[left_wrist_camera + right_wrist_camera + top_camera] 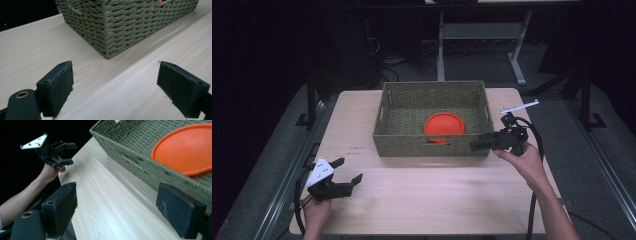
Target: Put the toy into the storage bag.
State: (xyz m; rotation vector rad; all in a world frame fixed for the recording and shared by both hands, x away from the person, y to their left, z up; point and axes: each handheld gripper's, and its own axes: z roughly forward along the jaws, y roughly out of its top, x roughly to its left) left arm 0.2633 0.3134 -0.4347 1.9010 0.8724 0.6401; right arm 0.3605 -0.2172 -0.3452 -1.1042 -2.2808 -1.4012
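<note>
Pale wooden table — bears all.
Olive woven rectangular basket, far centre; stiff weave, light.
Round orange plastic plate inside, right of middle, tilted on the near wall; probably light, rigid, slick — grip its raised rim.
Right gripper, by the basket's near-right corner, jaws apart.
Left gripper, near left, jaws apart, empty.

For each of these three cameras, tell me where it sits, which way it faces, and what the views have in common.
High view: above the person's side, facing forward and down on the pale wooden table; both forearms, left gripper and right gripper show.
Left gripper view: rides the left gripper, facing a corner of the green woven basket over open jaws.
Right gripper view: rides the right gripper, looking along the basket's front wall toward the left hand; the round orange plate lies inside.
All three share basket and table.
</note>
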